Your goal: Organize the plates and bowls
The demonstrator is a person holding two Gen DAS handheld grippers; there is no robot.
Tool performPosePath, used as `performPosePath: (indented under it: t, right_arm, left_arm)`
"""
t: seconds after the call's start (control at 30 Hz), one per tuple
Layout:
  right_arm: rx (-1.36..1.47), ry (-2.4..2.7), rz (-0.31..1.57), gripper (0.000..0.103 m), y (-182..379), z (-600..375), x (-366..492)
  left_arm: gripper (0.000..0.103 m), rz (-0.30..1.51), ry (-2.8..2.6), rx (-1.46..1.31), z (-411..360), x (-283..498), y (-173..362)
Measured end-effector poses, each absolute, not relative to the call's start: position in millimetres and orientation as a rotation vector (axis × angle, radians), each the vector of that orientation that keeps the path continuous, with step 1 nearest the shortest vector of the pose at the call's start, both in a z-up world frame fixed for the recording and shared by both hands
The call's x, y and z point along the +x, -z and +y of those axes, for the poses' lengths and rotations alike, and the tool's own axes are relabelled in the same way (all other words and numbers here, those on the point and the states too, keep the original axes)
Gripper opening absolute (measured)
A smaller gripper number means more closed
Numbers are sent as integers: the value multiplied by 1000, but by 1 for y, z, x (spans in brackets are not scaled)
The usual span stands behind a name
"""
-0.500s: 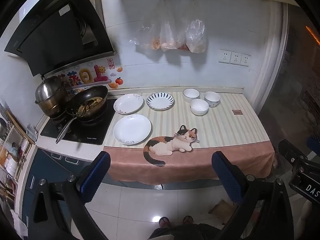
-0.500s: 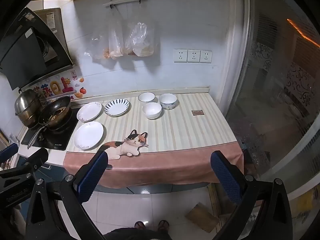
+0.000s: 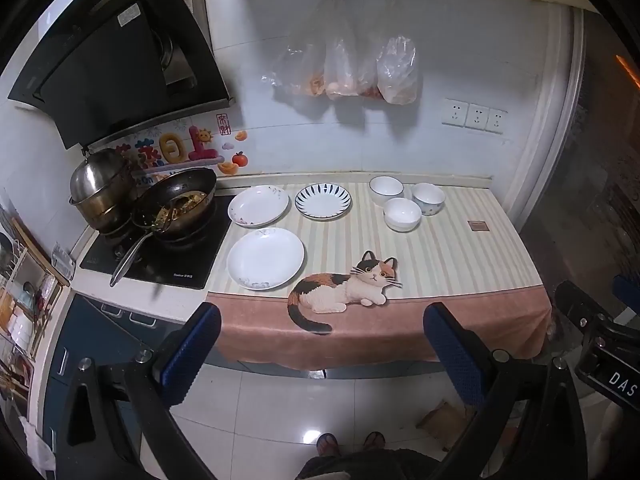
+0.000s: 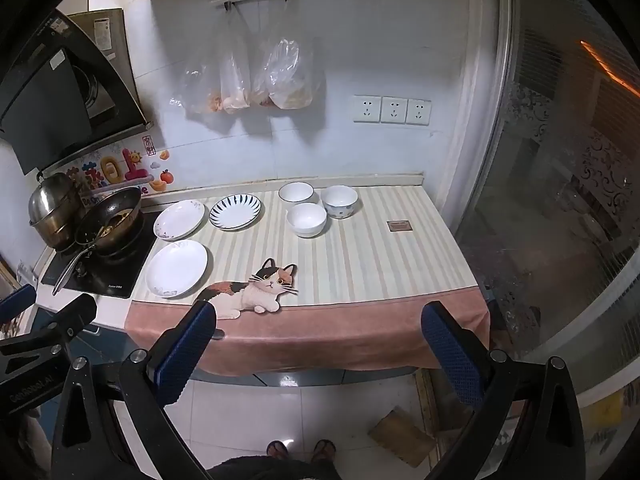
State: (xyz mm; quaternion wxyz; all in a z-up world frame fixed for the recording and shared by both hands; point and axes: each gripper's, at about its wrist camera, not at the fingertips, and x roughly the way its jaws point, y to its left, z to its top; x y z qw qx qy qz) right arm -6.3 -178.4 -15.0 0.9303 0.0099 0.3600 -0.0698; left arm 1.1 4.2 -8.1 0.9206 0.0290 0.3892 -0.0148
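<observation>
Left gripper [image 3: 322, 354] held out in front of the counter, blue fingers spread wide apart, nothing between them; right gripper [image 4: 320, 354] likewise gaping and empty. On the striped cloth [image 3: 440, 256]: plain white plate [image 3: 265, 258] near left; floral-edged plate [image 3: 258, 205] behind it, just beside the blue-striped plate [image 3: 323, 201]; three bowls clustered far right of centre — rimmed bowl [image 3: 386, 188], patterned bowl [image 3: 428, 199], white bowl [image 3: 402, 214] nearest. Wok [image 3: 176, 204] on the stove at far left.
</observation>
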Motion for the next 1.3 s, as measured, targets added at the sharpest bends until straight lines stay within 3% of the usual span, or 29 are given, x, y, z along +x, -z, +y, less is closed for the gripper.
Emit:
performPosePath:
  t: [1.3]
  right_arm:
    - [24, 139, 743, 103, 25, -163, 0]
  left_arm:
    - [103, 803, 25, 57, 11, 16, 6]
